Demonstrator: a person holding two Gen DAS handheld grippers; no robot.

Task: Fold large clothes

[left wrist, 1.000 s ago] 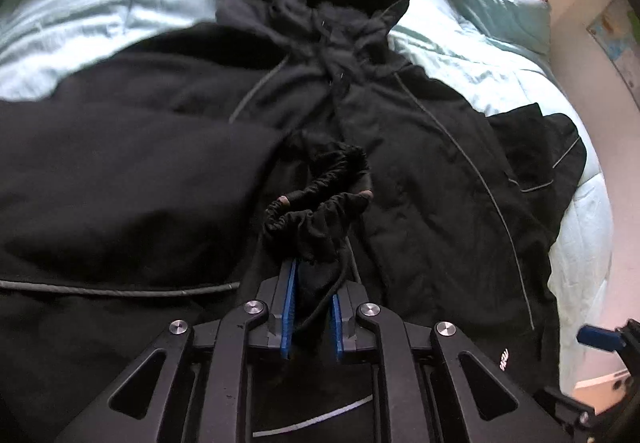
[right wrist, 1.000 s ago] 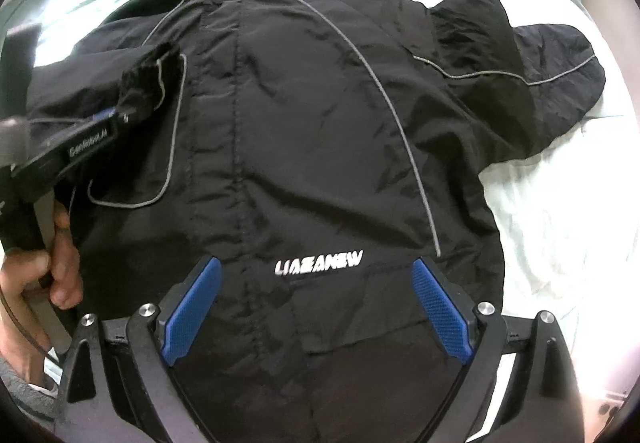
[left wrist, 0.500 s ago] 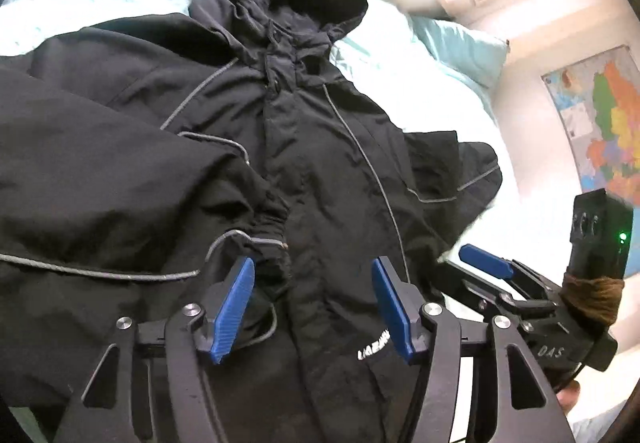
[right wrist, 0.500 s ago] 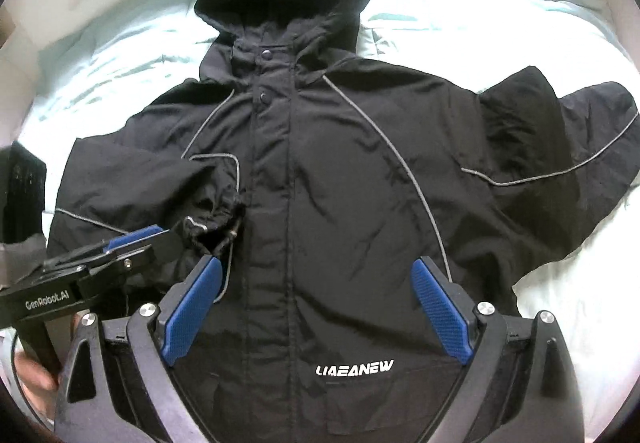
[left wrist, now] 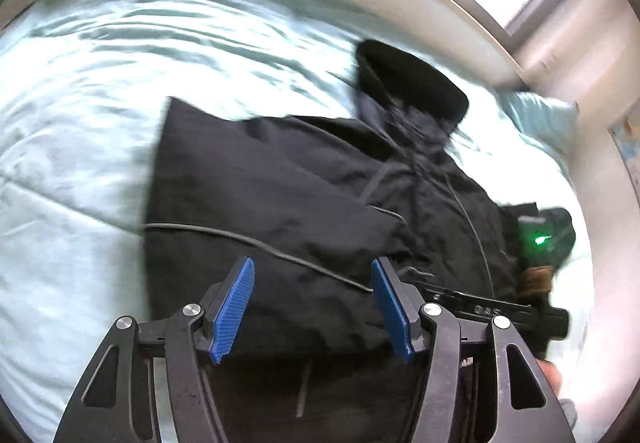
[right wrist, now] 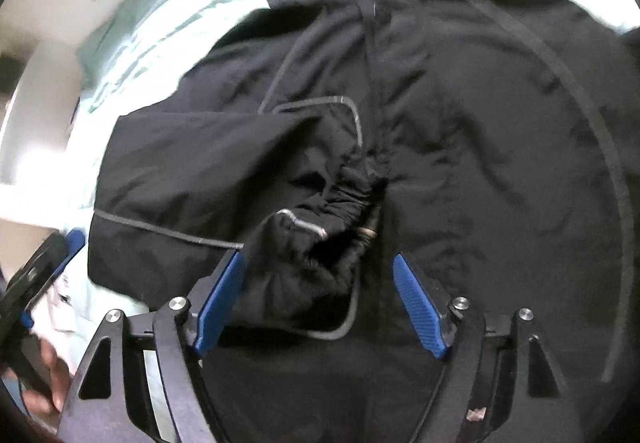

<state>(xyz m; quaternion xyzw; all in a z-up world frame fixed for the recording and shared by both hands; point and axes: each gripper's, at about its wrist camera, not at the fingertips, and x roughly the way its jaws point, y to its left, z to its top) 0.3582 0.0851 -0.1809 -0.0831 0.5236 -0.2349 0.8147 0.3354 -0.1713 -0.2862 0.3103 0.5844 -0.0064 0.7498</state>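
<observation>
Left side first: bed (left wrist: 80, 171) pale green, bare sheet out to the left. My left gripper (left wrist: 312, 307) is wide open, holding nothing, hanging over the jacket's folded-in left sleeve (left wrist: 260, 195). The jacket (right wrist: 480, 163) lies face up on the bed, long axis running from my fingers up to the hood (left wrist: 408, 83), hem nearest me. Centre: cuff (right wrist: 344, 195) of that sleeve sits bunched on the front placket, just ahead of my right gripper (right wrist: 320, 303), which is also spread wide and empty, cuff between the pads but not pinched. Right: other sleeve mostly out of frame in the right view, looks not folded yet. It lies to the right of both grippers, so I judge the right one is nearer and should swing right to fetch it. Both views blurred, so edges are rough
</observation>
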